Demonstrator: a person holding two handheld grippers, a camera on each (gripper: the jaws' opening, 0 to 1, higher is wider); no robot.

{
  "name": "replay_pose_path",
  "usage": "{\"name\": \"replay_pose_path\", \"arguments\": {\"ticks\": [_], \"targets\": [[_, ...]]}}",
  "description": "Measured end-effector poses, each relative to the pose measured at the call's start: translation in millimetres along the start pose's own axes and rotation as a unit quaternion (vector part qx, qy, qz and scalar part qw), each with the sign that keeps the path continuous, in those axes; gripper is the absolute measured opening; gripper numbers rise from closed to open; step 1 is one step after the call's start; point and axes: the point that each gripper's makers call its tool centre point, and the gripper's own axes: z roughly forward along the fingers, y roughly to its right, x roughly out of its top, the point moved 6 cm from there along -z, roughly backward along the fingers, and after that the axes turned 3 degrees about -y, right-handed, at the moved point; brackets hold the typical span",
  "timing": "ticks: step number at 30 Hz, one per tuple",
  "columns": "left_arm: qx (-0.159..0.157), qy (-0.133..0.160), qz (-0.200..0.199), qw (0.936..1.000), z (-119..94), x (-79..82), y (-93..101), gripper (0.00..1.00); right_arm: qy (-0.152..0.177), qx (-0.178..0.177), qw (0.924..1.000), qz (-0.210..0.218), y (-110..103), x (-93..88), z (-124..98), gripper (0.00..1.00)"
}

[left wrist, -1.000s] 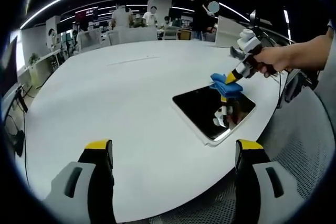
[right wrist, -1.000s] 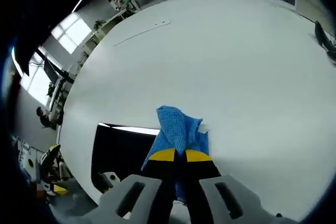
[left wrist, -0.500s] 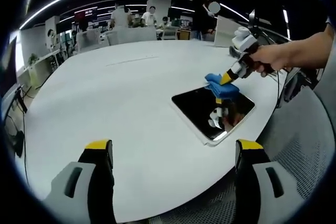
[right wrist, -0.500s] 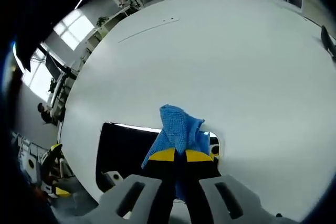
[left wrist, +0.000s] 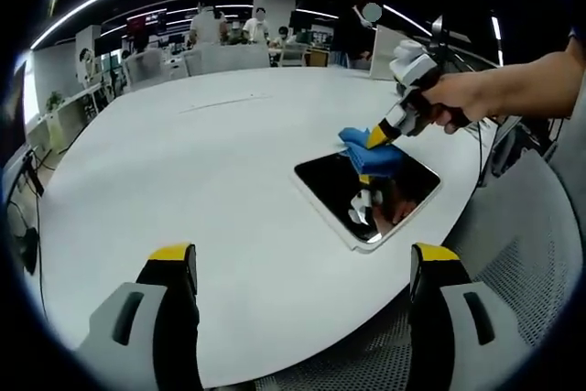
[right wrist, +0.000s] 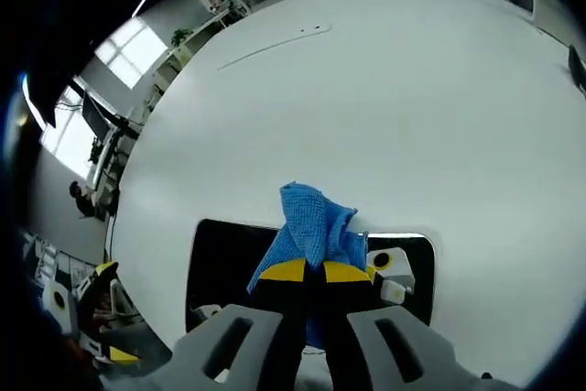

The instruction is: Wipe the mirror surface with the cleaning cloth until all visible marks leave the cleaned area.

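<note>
Right gripper [right wrist: 306,271] is the one doing the work: its yellow-tipped jaws are pressed together on a bunched blue cleaning cloth [right wrist: 314,226], which I hold down on the far edge of the mirror [right wrist: 229,267]. From the left gripper view I see that same gripper [left wrist: 375,137] reaching in from the right, the cloth [left wrist: 363,149] touching the mirror [left wrist: 366,194] along its far side. The mirror is a dark rectangular pane with a pale frame, lying flat on the white table [left wrist: 183,162] near the edge closest to me.

My left gripper [left wrist: 302,263] hangs over the near edge of the table with its jaws spread wide and nothing between them, well apart from the mirror.

I judge that I am in the middle of wiping, with the cloth at one end of the glass. I cannot make out any marks on the dark surface; it mostly shows reflections. Next I need to drag the cloth across the rest of the pane with steady downward pressure, keeping it flat enough to cover the glass, and not push the mirror toward the table edge.
</note>
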Motion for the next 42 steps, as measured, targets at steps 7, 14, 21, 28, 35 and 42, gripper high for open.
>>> {"name": "replay_pose_path", "arguments": {"ticks": [7,14,21,28,35,42], "targets": [[-0.005,-0.006,0.003,1.0000,0.5,-1.1,1.7,0.96,-0.005,0.006,0.9999,-0.010,-19.2,1.1,6.7,0.00],[-0.005,-0.006,0.004,1.0000,0.9,-1.3,1.7,0.96,-0.013,0.017,0.9996,-0.018,-39.3,2.0,14.0,0.00],[-0.004,-0.005,0.004,1.0000,0.6,-0.6,1.7,0.96,-0.017,0.022,0.9993,-0.024,-50.5,3.6,18.3,0.00],[-0.002,-0.004,0.003,1.0000,0.5,0.0,1.2,0.96,-0.022,0.031,0.9985,-0.039,-69.9,2.5,24.7,0.00],[-0.001,-0.006,0.005,1.0000,0.8,-0.6,0.6,0.96,-0.023,0.037,0.9976,-0.054,-82.4,3.2,31.9,0.00],[0.000,-0.002,0.005,1.0000,0.3,0.6,0.5,0.96,-0.025,0.042,0.9971,-0.058,-87.6,4.9,36.0,0.00]]}}
